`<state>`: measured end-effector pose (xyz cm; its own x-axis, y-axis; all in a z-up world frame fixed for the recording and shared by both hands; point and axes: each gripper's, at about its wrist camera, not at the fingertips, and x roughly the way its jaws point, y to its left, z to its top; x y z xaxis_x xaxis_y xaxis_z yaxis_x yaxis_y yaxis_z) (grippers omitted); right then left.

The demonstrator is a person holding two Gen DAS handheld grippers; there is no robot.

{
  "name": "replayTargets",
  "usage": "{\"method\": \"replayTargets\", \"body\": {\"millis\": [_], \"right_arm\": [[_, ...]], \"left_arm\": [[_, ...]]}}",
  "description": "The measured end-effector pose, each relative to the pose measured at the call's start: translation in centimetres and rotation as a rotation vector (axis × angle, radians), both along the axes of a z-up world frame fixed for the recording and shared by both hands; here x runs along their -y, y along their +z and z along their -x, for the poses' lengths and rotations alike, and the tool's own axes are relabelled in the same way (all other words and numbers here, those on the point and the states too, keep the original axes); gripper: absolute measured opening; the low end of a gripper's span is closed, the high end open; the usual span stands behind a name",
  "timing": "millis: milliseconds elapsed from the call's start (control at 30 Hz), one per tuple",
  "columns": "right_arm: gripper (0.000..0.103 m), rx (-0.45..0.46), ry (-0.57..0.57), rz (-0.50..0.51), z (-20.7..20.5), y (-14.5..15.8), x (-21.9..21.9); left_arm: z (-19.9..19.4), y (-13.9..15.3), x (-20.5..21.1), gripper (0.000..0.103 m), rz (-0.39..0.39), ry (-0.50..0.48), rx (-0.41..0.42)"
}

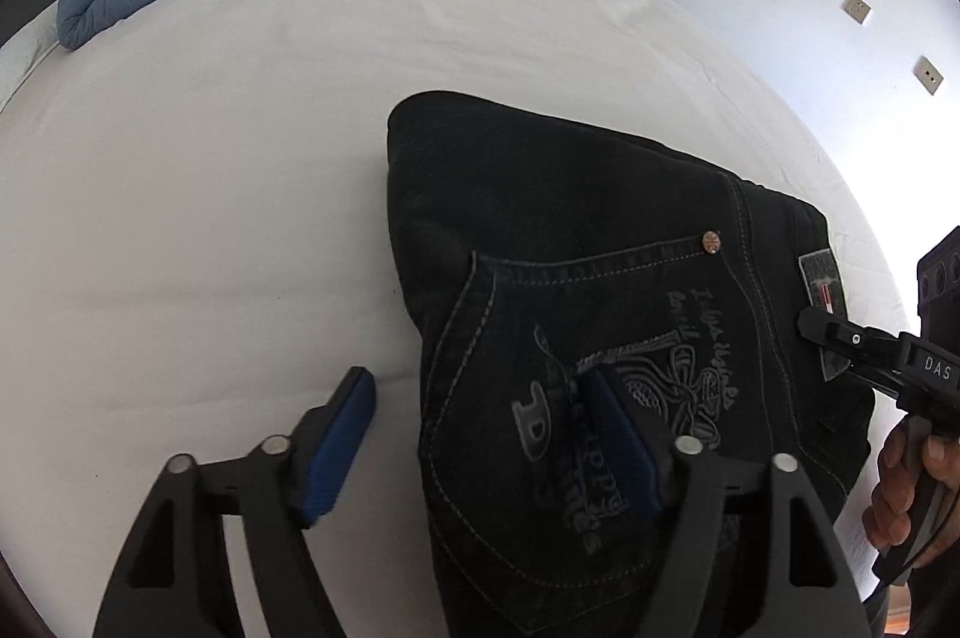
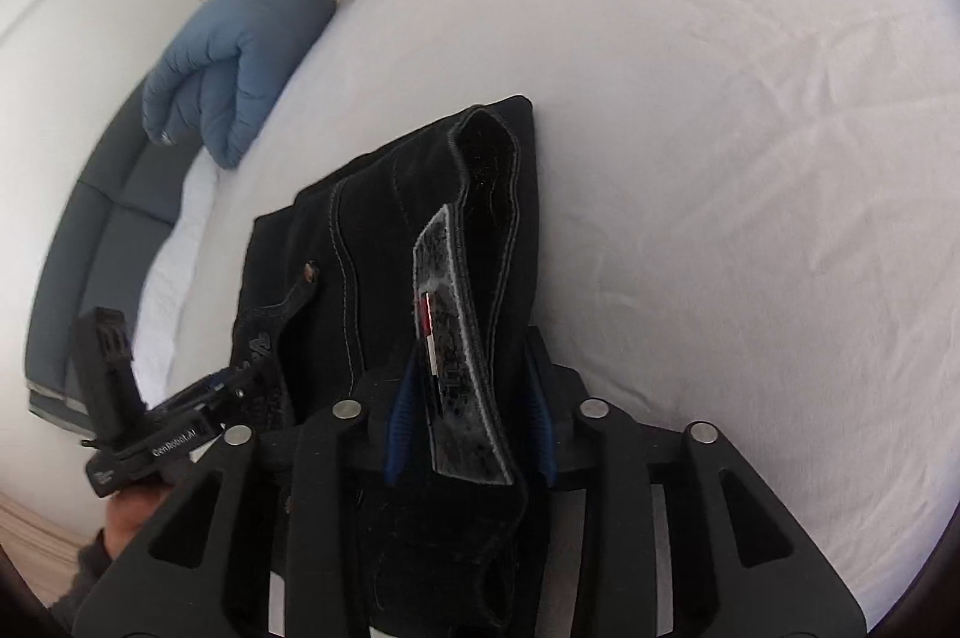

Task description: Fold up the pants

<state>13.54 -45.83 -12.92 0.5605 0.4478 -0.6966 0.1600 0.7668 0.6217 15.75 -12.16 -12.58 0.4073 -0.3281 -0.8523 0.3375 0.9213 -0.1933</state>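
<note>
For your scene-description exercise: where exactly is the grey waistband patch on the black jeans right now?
In the right wrist view, the grey waistband patch sits low and central on the black jeans, between the right tongs, which are shut on the waistband.

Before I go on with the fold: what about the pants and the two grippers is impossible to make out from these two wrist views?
- Pants, left wrist view: the lower end is cut off by the frame edge and covered by the left gripper.
- Legs and hems: shown in neither view.
- Right gripper, right wrist view: the waistband fills the gap between the pads, so contact on the far pad is hidden.
- Pocket embroidery: lettering too small and blurred to read.
</note>
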Motion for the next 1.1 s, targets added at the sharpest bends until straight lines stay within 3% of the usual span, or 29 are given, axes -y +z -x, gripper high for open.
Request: {"method": "replayTargets", "body": {"millis": [100,167,300,433,567,600,667,733,767,900,1000,1100], "right_arm": [[0.055,0.015,-0.041,0.035,1.3,1.2,0.8],[0.060,0.036,-0.102,0.047,2.7,2.7,1.4],[0.062,0.146,-0.175,0.143,8.1,7.2,1.3],[0.063,0.343,-0.212,0.371,13.5,14.8,-1.7],[0.088,0.589,-0.283,0.567,18.9,22.2,-5.0],[0.097,0.672,-0.320,0.616,20.6,24.1,-5.8],[0.103,0.815,-0.402,0.693,23.7,27.3,-6.9],[0.103,0.924,-0.459,0.728,26.2,30.1,-7.7],[0.103,0.949,-0.469,0.729,27.1,31.2,-7.8],[0.103,0.959,-0.490,0.749,29.9,34.6,-8.0],[0.103,0.986,-0.491,0.769,32.1,36.3,-8.5],[0.103,0.931,-0.444,0.752,33.2,37.5,-8.2]], "left_arm": [[1.3,2.2,-1.4,0.077,0.007,0.027,0.075],[2.9,4.2,-2.6,0.102,0.014,0.063,0.160],[8.8,9.4,-3.6,0.103,0.018,0.109,0.400],[14.4,15.2,-3.2,0.103,-0.061,0.163,0.661],[17.8,21.3,-4.5,0.103,-0.116,0.251,0.857],[18.7,22.9,-4.7,0.103,-0.109,0.292,0.906],[21.3,26.0,-6.3,0.103,-0.056,0.361,1.003],[22.8,28.1,-7.4,0.103,-0.020,0.371,1.030],[23.2,29.2,-7.5,0.103,-0.043,0.367,1.042],[24.7,31.1,-7.0,0.103,-0.137,0.292,1.104],[24.2,31.6,-6.2,0.103,-0.132,0.211,1.021],[23.0,30.5,-4.9,0.103,-0.116,0.143,0.926]]}}
